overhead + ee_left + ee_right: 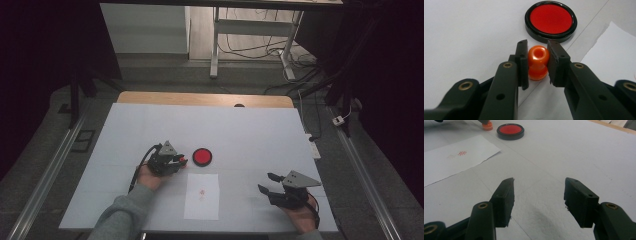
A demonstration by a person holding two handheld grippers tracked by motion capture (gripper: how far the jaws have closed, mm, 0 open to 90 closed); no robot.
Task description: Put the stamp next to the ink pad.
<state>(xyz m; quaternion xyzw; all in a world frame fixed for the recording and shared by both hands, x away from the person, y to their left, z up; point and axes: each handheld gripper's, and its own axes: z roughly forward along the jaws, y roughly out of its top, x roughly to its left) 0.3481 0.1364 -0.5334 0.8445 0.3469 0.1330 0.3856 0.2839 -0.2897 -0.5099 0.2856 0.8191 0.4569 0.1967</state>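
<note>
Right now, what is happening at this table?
A person works at a white table with a claw in each hand. The left claw is closed on a small orange stamp, held beside a round red ink pad. A white sheet of paper with a faint red mark lies near the table's front edge. The right claw is open and holds nothing, off to the right.
</note>
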